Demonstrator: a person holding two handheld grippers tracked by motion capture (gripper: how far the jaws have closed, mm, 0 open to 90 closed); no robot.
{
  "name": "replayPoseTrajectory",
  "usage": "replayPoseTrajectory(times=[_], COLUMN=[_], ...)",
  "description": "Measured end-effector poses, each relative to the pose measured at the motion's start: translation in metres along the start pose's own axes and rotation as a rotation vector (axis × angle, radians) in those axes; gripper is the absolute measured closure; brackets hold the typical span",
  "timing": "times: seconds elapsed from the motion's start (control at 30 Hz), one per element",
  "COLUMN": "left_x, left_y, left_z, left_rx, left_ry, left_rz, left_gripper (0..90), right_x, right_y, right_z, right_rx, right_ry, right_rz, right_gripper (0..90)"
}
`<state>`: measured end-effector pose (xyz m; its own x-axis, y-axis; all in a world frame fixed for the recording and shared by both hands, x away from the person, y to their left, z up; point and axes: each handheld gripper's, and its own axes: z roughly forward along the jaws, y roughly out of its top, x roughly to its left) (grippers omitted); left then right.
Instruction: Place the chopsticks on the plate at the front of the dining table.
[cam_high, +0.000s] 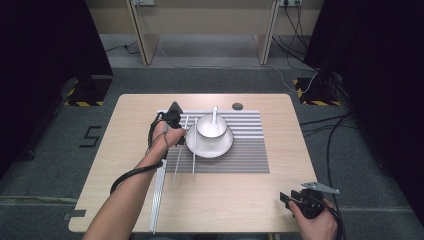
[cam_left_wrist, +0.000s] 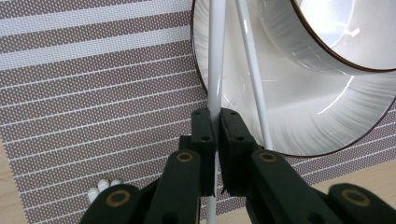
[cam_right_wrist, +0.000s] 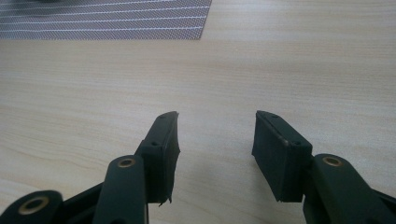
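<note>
Chopstick (cam_left_wrist: 216, 70), white, centre frame, clamped between closed jaws of left gripper (cam_left_wrist: 217, 140) beside plate (cam_left_wrist: 299, 116); right gripper (cam_right_wrist: 215, 140) lower right, jaws wide apart, empty.

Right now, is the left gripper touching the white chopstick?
Touching. The left gripper view shows the left gripper with jaws closed on the white chopstick, no gap either side.

plate (cam_left_wrist: 299, 116) cut off at right edge, chopstick (cam_left_wrist: 216, 70) partly hidden between jaws
</note>
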<state>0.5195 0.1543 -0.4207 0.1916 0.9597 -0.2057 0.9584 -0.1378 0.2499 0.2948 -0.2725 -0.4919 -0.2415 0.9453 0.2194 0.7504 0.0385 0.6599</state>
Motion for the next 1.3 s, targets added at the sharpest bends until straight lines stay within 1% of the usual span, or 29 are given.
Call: replayPoseTrajectory(times=[0.07,0.1,0.4,0.83,1.3], left_x=[0.0000,0.0000,-0.0012,-0.0027,-0.0002], left_y=[0.0002,0.0003,0.0019,0.0038,0.0068], left_z=[0.0005,0.0007,0.0007,0.0050,0.0096], left_rx=[0.004,0.002,-0.014,-0.028,-0.036], left_ry=[-0.001,-0.001,0.002,-0.003,-0.018], left_rz=[-0.001,-0.003,-0.008,-0.023,-0.052], left_gripper=[85.3,85.2,85.3,85.2,85.2], right_x=[-0.0001,-0.0005,-0.0001,0.0000,0.0000], right_y=[0.0000,0.0001,0.0002,0.0003,0.0002], right_z=[-0.0001,-0.0001,-0.0004,-0.0004,0.0000], right_rx=[-0.002,-0.005,-0.003,-0.004,0.000], right_ry=[0.000,0.000,-0.001,-0.001,0.002], right_rz=[0.001,-0.004,0.002,-0.003,-0.002], right_gripper=[50.8,50.8,50.8,50.8,50.8])
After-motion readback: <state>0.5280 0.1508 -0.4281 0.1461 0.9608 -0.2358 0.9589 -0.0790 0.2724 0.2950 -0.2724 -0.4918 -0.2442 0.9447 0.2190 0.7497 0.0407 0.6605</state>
